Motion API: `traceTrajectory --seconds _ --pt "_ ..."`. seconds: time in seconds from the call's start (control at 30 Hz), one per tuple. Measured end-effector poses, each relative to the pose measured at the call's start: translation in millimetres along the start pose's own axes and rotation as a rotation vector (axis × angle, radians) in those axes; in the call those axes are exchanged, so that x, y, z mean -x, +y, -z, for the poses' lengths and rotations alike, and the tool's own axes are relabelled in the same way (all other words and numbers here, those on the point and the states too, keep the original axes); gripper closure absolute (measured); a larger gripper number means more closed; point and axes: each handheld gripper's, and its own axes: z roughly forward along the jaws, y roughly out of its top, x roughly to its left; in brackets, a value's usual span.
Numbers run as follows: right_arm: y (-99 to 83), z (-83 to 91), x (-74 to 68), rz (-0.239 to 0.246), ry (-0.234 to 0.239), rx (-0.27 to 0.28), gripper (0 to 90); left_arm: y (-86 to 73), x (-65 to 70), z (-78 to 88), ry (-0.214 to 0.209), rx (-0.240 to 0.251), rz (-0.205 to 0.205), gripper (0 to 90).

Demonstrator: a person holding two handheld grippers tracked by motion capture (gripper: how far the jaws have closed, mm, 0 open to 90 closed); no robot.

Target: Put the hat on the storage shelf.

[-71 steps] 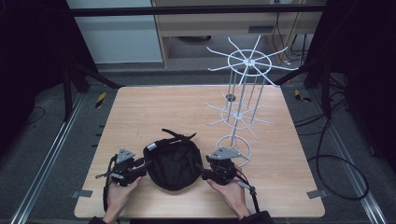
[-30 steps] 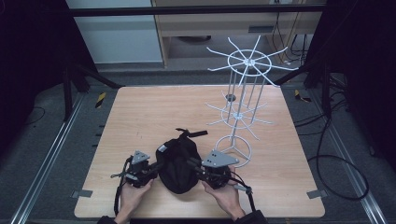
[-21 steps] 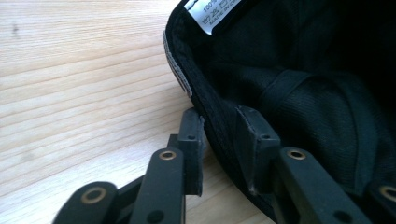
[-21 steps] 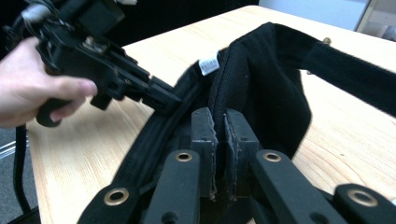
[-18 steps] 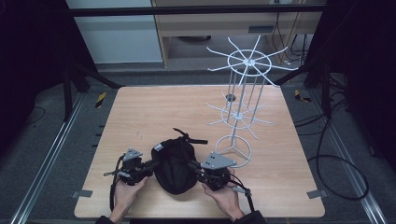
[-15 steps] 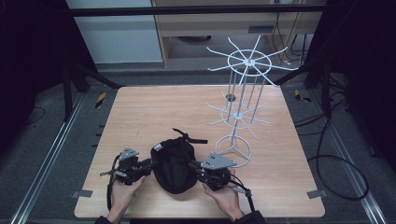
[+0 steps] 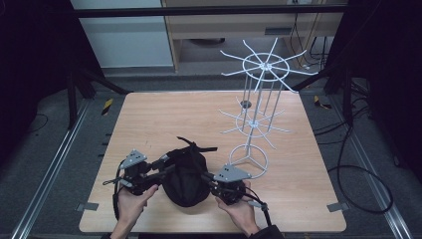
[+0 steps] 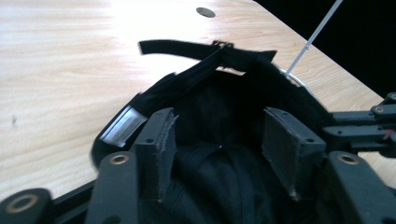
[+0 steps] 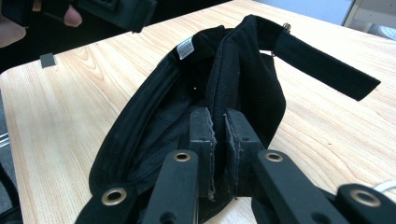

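On table front | black cap (image 7: 185, 175) upside-down | strap (image 7: 198, 147) end pts away

Black hand-held gripper (image 7: 164, 167), grey triangular plate, trailing cable

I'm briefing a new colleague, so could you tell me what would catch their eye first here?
A black cap lies upside down at the table's near edge, its rim pinched by the right hand-held gripper. The left hand-held gripper has just been opening, pads off the fabric. A white wire rack towers behind, right.
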Motion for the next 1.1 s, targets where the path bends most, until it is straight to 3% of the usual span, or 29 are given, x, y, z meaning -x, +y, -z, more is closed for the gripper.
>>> traceTrajectory --seconds 0.23,0.43,0.57,0.7,0.77,0.87,0.97,1.1 --pt "0.1 -0.1 -0.4 0.004 0.002 -0.004 82.8 12.5 13.7 -8.1 -0.013 0.016 -0.021 37.2" --pt "-0.3 -0.2 -0.8 0.009 0.003 -0.005 82.8 18.6 27.2 -26.0 -0.032 -0.011 -0.022 36.6" --pt "-0.2 -0.7 -2.0 0.015 0.007 -0.006 82.8 23.1 35.5 -43.0 -0.038 -0.029 -0.003 36.4" --pt "0.0 -1.2 -4.5 0.027 0.020 -0.008 82.9 25.1 37.0 -55.8 -0.010 -0.063 -0.001 37.0" --pt "0.0 -1.4 -5.6 0.036 0.025 -0.009 82.9 24.2 36.5 -60.4 0.018 -0.086 0.004 39.3" --pt "-0.3 -1.8 -7.0 0.047 0.032 -0.012 82.9 21.7 34.2 -63.4 0.015 -0.101 0.025 44.2" --pt "-1.2 -3.8 -8.8 0.052 0.040 -0.020 82.8 20.1 32.8 -62.9 0.041 -0.102 0.038 56.9" --pt "-1.3 -4.8 -9.9 0.049 0.047 -0.025 82.1 18.9 30.0 -62.1 0.020 -0.097 0.070 67.0"
